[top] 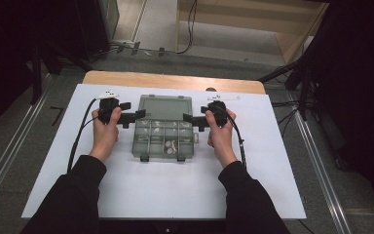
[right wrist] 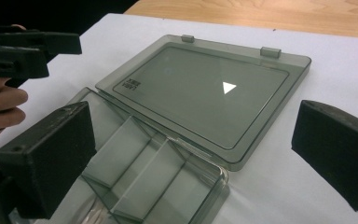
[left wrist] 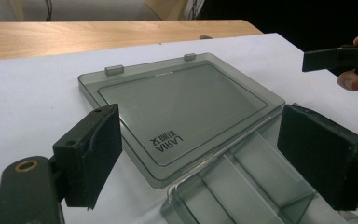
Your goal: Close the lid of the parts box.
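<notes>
Organizer box [top: 163, 139] sits mid-frame in the high view, smoky clear plastic, lid [top: 166, 107] flipped flat behind it. Compartments hold small white parts [top: 171, 145]. Left gripper [top: 135, 116] at the box's left edge, right gripper [top: 189, 118] at its right edge; both sets of fingers wide, nothing between them. Left gripper view shows lettering on the lid [left wrist: 167, 140]; right gripper view shows empty end compartments [right wrist: 144, 168]. White sheet [top: 44, 161] covers the wooden bench [top: 126, 78]; dark room around.

sleeves [top: 73, 190]: black, long | left gripper [top: 135, 116]: black, white top plate | cable [top: 80, 131]: black
</notes>
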`<state>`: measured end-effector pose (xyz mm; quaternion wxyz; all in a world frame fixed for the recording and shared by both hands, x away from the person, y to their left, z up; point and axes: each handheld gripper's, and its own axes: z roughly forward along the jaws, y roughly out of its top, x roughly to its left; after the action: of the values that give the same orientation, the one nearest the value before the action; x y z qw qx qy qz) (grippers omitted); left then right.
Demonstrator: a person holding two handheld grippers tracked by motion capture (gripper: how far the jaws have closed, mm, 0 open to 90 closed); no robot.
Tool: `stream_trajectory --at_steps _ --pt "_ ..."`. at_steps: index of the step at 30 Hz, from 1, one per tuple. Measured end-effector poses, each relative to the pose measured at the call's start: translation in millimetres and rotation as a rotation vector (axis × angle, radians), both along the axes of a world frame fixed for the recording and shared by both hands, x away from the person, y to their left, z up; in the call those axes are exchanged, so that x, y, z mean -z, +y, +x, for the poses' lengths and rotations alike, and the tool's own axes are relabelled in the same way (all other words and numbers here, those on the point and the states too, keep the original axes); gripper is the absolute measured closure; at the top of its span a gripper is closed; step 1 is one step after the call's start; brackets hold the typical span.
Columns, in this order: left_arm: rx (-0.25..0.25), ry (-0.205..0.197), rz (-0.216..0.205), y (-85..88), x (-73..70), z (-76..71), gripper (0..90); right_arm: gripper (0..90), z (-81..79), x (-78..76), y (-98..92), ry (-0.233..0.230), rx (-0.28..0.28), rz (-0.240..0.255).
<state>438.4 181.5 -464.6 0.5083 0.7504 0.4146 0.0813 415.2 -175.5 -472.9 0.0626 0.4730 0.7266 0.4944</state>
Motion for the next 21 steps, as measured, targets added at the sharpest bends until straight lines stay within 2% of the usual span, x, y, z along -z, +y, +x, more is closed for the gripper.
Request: stream_trajectory --at_steps 5,9,13,14,15,21 --pt "-0.005 0.020 0.003 -4.0 0.8 6.0 13.8 0.0 6.8 2.9 1.4 0.019 0.000 0.002" --pt "-0.044 0.040 0.000 -5.2 2.0 10.2 18.3 0.0 12.3 4.1 3.5 0.043 -0.018 0.003" --pt "-0.062 0.060 0.035 -8.4 3.6 13.6 23.8 0.0 16.5 4.6 4.7 0.060 -0.023 0.010" --pt "-0.067 0.063 0.042 -8.9 3.8 14.3 25.0 6.3 17.7 4.9 5.1 0.065 -0.015 0.004" --pt "-0.069 0.066 0.040 -9.1 3.8 14.8 25.8 8.4 18.4 5.2 5.1 0.067 -0.003 0.003" --pt "-0.086 0.089 0.028 -10.0 5.8 18.9 32.1 12.5 24.6 9.4 6.3 0.105 0.027 -0.015"
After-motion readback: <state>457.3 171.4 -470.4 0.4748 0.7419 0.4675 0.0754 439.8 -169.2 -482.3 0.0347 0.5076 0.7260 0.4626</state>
